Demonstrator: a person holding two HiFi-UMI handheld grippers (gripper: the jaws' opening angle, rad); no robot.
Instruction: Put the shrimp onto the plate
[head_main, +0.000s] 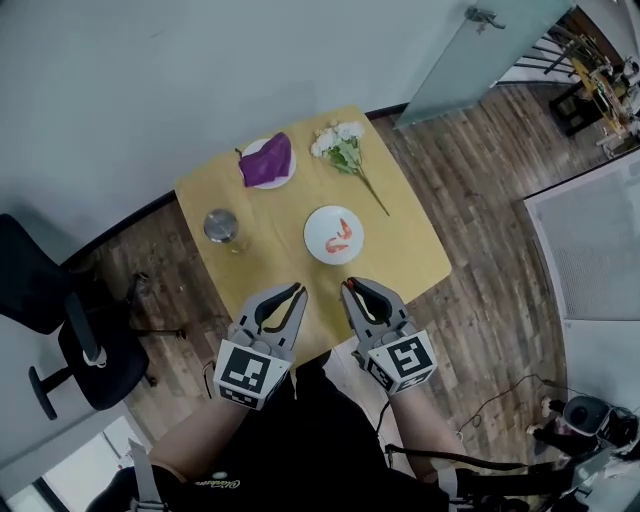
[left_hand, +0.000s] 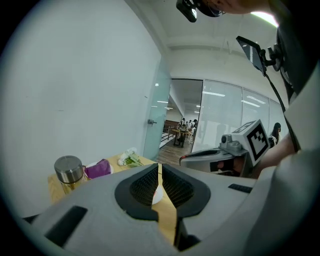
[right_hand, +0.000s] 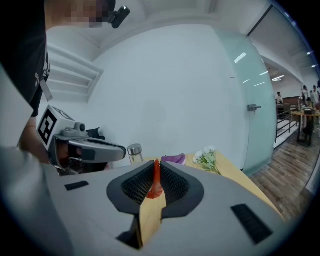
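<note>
A white plate (head_main: 322, 245) lies on the yellow table (head_main: 410, 250) with two orange shrimp (head_main: 341, 233) on it. Just short of the plate, over the table's near edge, my right gripper (head_main: 350, 289) is shut on another shrimp (right_hand: 156, 182). This red-orange piece stands up between the jaw pads in the right gripper view. Beside it on the left, my left gripper (head_main: 299, 293) is shut and holds nothing. In the left gripper view, a sliver of the plate (left_hand: 155, 196) shows through the thin slit between the left gripper's (left_hand: 160, 172) pads. The right gripper (right_hand: 156, 170) points toward the back of the table.
At the table's back stand a small plate with a purple cloth (head_main: 266, 160) and a bunch of white flowers (head_main: 342, 145). A glass jar with a steel lid (head_main: 221, 227) is at the left. A black office chair (head_main: 60, 320) stands left of the table.
</note>
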